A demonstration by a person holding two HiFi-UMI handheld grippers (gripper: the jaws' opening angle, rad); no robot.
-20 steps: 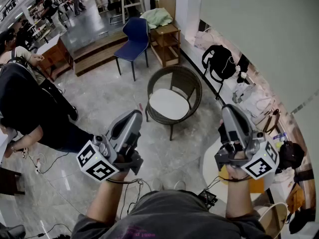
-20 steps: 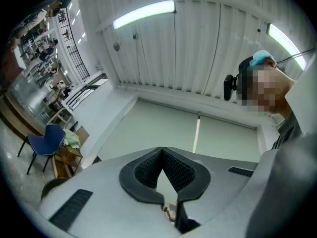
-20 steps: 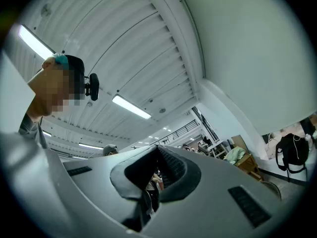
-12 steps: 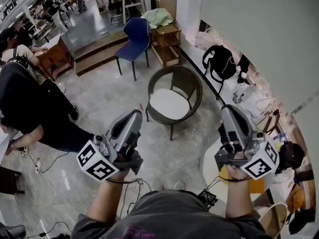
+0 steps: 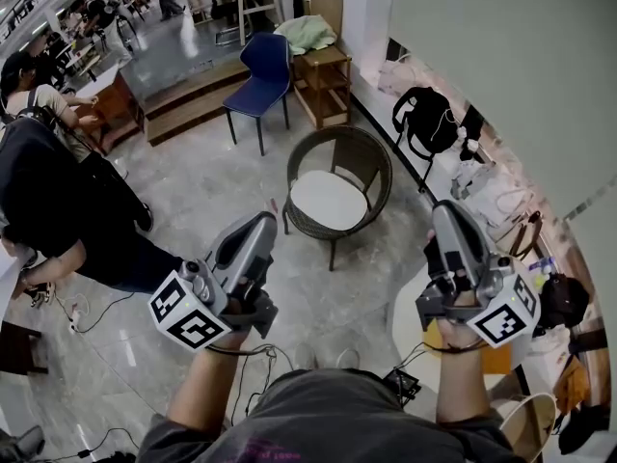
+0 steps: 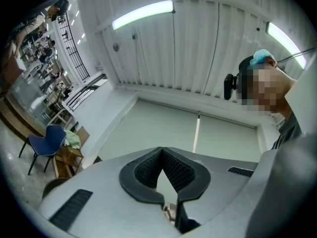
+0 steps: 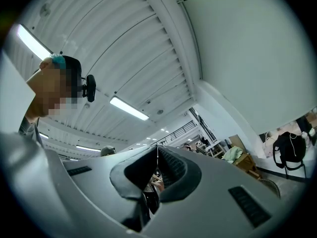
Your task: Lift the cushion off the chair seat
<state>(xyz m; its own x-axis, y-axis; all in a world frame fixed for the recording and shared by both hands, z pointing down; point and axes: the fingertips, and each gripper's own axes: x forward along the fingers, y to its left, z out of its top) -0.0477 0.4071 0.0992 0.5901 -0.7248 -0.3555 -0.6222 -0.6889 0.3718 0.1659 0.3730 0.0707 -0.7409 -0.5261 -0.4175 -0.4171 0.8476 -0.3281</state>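
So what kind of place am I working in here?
Probably an open-plan office or lab hall: people at wooden desks, a polished floor with loose cables, and bags along the wall beside the wicker chair.

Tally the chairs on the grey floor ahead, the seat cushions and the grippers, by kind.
Wicker chair: 1
Blue chair: 1
White cushion: 1, lying on the wicker chair's seat
Grippers: 2, left gripper and right gripper, both shut and empty
Total: 5

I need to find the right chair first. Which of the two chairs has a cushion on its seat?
The round wicker chair, with a white cushion on its seat. The blue chair farther away has none.
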